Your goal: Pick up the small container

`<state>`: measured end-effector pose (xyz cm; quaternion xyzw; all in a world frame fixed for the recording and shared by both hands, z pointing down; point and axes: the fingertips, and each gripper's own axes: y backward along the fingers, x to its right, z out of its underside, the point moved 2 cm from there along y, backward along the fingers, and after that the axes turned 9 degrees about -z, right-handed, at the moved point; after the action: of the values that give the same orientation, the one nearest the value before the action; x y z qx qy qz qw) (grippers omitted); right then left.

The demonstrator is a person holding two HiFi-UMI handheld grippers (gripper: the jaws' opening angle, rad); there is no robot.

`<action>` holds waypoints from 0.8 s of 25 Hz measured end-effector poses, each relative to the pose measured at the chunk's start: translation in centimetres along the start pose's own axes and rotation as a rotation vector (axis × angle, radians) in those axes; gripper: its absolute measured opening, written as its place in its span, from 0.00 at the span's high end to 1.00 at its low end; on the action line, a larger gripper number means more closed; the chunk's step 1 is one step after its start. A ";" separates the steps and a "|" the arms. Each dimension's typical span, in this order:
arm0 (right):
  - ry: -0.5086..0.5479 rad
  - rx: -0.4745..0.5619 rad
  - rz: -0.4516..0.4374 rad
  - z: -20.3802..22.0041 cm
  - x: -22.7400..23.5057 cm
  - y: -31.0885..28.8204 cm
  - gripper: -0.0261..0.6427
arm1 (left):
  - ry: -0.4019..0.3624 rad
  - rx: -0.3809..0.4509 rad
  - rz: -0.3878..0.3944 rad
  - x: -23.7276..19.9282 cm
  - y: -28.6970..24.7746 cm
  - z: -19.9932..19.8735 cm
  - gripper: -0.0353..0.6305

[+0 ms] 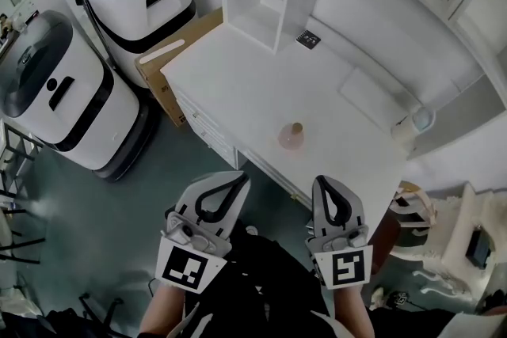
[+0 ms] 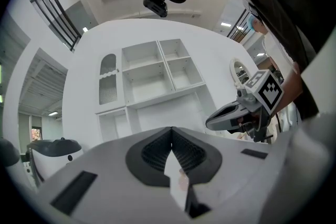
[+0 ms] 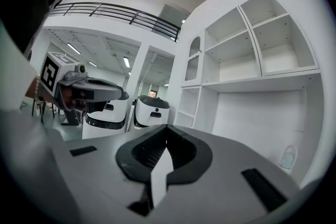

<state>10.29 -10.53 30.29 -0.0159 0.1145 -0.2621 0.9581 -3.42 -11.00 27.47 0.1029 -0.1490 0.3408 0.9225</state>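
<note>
A white rectangular desk (image 1: 261, 83) lies ahead of both tools. The grey left gripper (image 1: 228, 176) and grey right gripper (image 1: 326, 180) are clenched, empty. The small pale-pink, tan-capped container (image 1: 291, 137) stands on the desk beyond and between their tips.

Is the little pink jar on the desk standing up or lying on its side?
Standing up. The small container sits on its base on the white desk, its tan top pointing upward.
</note>
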 end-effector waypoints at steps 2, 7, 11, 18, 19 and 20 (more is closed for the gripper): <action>-0.006 0.001 0.014 0.1 0.4 0.2 0.96 | -0.002 -0.002 0.019 0.2 -0.5 -0.1 0.94; -0.016 -0.009 0.039 0.5 1.6 0.4 0.96 | -0.005 0.004 0.058 0.6 -2.3 -0.3 0.94; -0.023 -0.025 0.061 1.2 2.7 0.2 0.96 | -0.008 0.011 0.081 0.6 -3.9 0.0 0.94; -0.022 -0.035 0.087 2.1 4.5 -1.1 0.96 | -0.002 0.010 0.147 0.6 -7.3 1.0 0.94; -0.022 -0.043 0.090 2.3 4.7 -1.3 0.96 | -0.005 0.011 0.157 0.6 -8.0 1.1 0.94; -0.021 -0.051 0.092 2.6 5.1 -1.5 0.96 | -0.008 0.012 0.167 0.5 -8.6 1.3 0.94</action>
<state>14.36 -14.49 31.85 -0.0377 0.1119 -0.2146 0.9695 2.34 -17.50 28.14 0.0967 -0.1585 0.4170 0.8898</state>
